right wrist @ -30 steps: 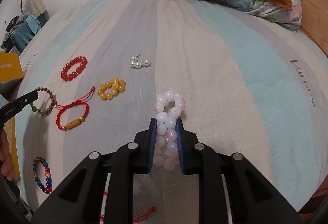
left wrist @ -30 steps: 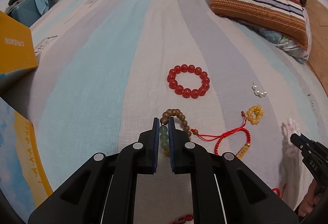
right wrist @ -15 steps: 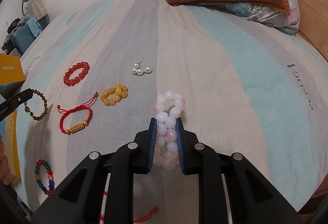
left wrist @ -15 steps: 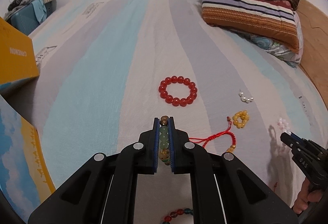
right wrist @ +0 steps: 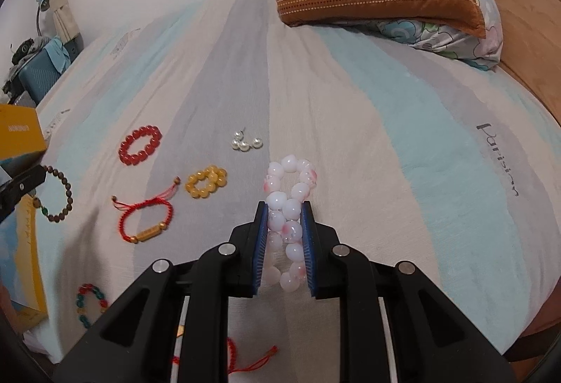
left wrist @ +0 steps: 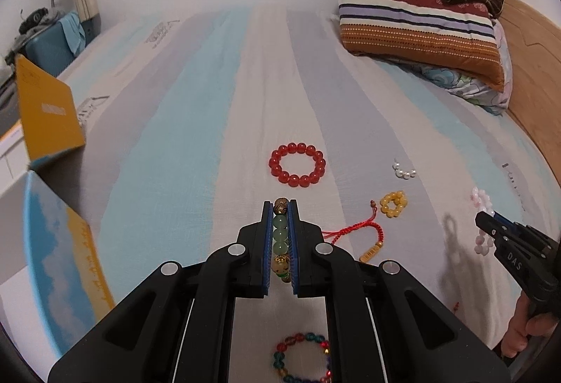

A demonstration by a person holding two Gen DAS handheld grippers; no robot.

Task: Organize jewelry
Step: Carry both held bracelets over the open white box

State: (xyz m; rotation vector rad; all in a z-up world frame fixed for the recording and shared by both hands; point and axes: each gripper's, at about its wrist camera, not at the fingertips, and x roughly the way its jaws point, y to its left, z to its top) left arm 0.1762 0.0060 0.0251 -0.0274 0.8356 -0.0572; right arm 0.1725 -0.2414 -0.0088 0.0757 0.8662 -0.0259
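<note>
My left gripper is shut on a brown wooden bead bracelet with green beads and holds it above the bed; the bracelet hangs from it in the right wrist view. My right gripper is shut on a white and pink bead bracelet, also lifted; it shows in the left wrist view. On the striped bedsheet lie a red bead bracelet, a yellow bead ring, a red cord bracelet with a gold tube, pearl earrings and a multicolour bead bracelet.
A yellow box and a blue-and-yellow box stand at the bed's left edge. A striped pillow lies at the far right by a wooden headboard. A loose red cord lies under the right gripper.
Both grippers have risen with their bracelets. The left gripper has lifted the brown bracelet off the sheet and drawn back; the multicolour bracelet has come into view below it.
</note>
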